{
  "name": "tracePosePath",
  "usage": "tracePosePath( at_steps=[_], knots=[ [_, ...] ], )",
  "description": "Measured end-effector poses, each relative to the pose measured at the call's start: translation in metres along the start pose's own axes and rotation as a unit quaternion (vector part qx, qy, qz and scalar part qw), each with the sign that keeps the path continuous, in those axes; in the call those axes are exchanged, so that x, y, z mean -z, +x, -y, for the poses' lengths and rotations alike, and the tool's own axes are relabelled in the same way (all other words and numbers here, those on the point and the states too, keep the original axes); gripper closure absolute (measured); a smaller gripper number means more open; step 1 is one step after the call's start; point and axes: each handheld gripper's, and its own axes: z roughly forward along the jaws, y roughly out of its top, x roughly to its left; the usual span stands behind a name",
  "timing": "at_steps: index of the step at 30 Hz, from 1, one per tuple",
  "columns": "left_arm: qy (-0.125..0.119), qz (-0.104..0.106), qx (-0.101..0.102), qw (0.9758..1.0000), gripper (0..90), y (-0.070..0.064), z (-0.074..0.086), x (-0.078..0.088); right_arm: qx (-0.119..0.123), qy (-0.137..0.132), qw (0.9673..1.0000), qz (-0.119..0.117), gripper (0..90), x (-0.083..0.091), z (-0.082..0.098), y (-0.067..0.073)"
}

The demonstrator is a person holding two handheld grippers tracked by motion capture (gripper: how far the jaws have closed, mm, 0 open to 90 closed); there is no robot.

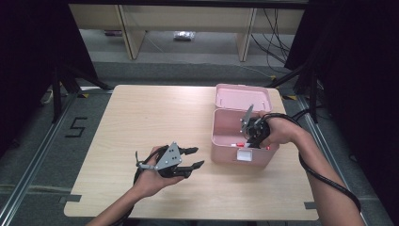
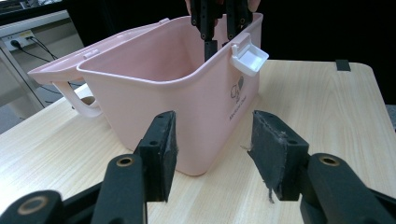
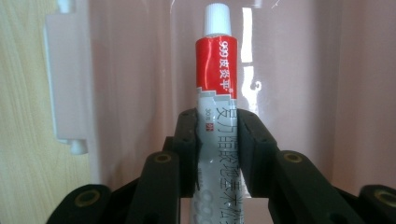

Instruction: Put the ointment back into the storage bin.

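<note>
My right tongs [image 3: 217, 154] grip the red-and-white ointment tube [image 3: 217, 93], cap pointing away, inside the open pink box [image 1: 221, 136]. Left tongs [image 2: 212, 151] are open w/ nothing between, just beside the box on the surface [image 1: 141, 117].

Red-and-white ointment tube [image 3: 215, 93], white cap on, clamped between my right fingers [image 3: 187, 140], pointing cap-first down into the open pink box [image 1: 221, 136] on the bench.
</note>
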Motion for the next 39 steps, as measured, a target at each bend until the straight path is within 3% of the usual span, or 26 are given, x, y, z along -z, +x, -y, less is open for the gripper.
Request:
tracePosePath(
  at_steps=[6, 8, 12, 13, 15, 18, 19, 22, 24, 25, 30, 31, 32, 34, 39],
  knots=[
    [0.000, 0.000, 0.000, 1.0000, 50.3, 0.000, 0.000, 0.000, 0.003, 0.000, 1.0000, -0.003, 71.9, -0.001, -0.001, -0.001],
    [-0.001, 0.000, 0.000, 1.0000, 50.3, 0.000, 0.000, 0.000, -0.014, 0.005, 0.9999, -0.002, 71.9, 0.000, -0.001, 0.000],
    [-0.001, 0.000, 0.001, 1.0000, 50.3, 0.000, 0.000, 0.000, -0.004, -0.003, 1.0000, -0.004, 71.9, -0.002, -0.001, -0.003],
    [-0.001, 0.000, 0.001, 1.0000, 50.3, 0.000, 0.000, 0.000, -0.021, 0.000, 0.9998, -0.007, 71.9, -0.001, -0.001, -0.001],
    [0.000, 0.000, 0.000, 1.0000, 50.3, 0.000, 0.000, 0.000, -0.005, -0.002, 1.0000, -0.005, 71.9, -0.002, 0.000, -0.004],
    [0.002, -0.001, 0.000, 1.0000, 50.3, 0.000, 0.000, 0.000, -0.033, 0.000, 0.9994, -0.010, 71.9, -0.002, 0.000, -0.002],
    [0.002, -0.001, 0.000, 1.0000, 50.3, 0.000, 0.000, 0.000, -0.014, 0.001, 0.9999, -0.005, 71.9, -0.003, 0.000, -0.006],
    [0.003, 0.000, 0.000, 1.0000, 50.3, -0.001, 0.000, 0.000, -0.018, -0.006, 0.9997, -0.014, 71.8, -0.005, 0.000, -0.006],
    [0.002, 0.000, -0.001, 1.0000, 50.3, -0.001, 0.000, 0.000, -0.013, 0.004, 0.9999, -0.009, 71.9, -0.005, 0.001, -0.009],
    [0.002, 0.000, 0.000, 1.0000, 50.3, -0.001, -0.001, 0.000, -0.029, -0.001, 0.9995, -0.016, 71.9, -0.006, 0.001, -0.008],
    [0.001, 0.000, 0.002, 1.0000, 50.3, -0.001, 0.000, 0.000, -0.021, 0.002, 0.9997, -0.014, 71.9, -0.007, 0.002, -0.011],
    [0.000, 0.000, 0.002, 1.0000, 50.2, -0.001, 0.000, -0.001, -0.037, -0.002, 0.9991, -0.022, 71.9, -0.008, 0.001, -0.010],
    [0.000, 0.000, 0.003, 1.0000, 50.3, -0.001, 0.000, -0.001, -0.034, -0.004, 0.9991, -0.023, 71.9, -0.009, 0.001, -0.011],
    [0.001, 0.001, 0.002, 1.0000, 50.2, -0.001, 0.000, -0.001, -0.050, 0.000, 0.9985, -0.024, 71.9, -0.009, 0.001, -0.010],
    [0.000, 0.000, 0.002, 1.0000, 50.2, -0.001, 0.000, -0.001, -0.023, 0.001, 0.9994, -0.025, 71.8, -0.012, 0.002, -0.015]
  ],
)
